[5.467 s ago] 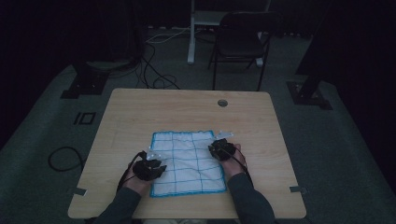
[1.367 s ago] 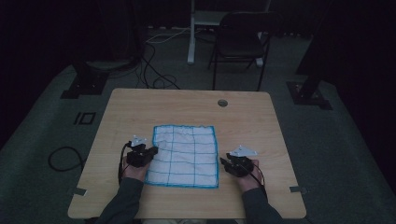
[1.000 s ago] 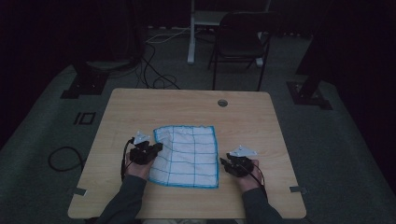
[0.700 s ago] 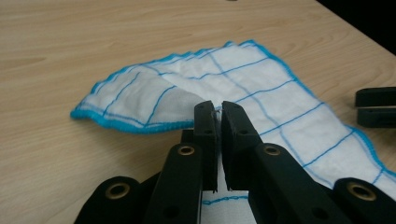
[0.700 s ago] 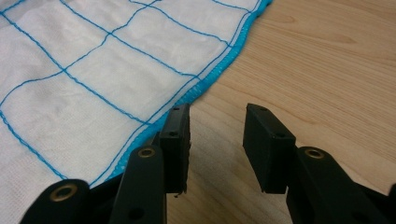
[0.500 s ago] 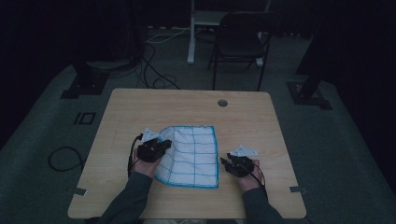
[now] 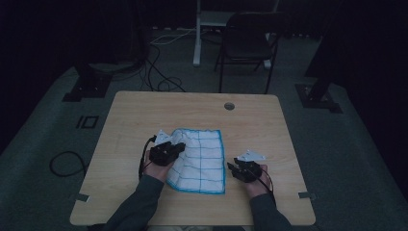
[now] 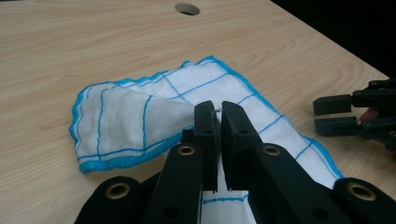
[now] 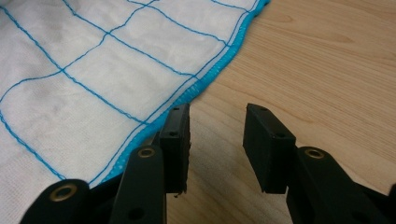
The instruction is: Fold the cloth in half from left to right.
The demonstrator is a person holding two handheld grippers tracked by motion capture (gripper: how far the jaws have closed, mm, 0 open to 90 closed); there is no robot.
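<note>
Left gripper view: gauzy cloth (image 8: 140,116) (blue-gridded) pinched

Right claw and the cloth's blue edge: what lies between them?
Only bare wood of the table. In the right gripper view the right claw stands open beside the cloth, its nearer jaw almost at the hem.

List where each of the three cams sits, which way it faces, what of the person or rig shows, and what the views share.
High view: above the person's side, looking forward and down on the table; both forearms, left gripper, right gripper.
Left gripper view: on the left gripper, looking across the cloth toward the table's cable hole; its jaws pinch a fold, right gripper beyond.
Right gripper view: on the right gripper, facing down at the cloth's edge; jaws apart over bare wood.
Shared: the blue-checked cloth.
</note>
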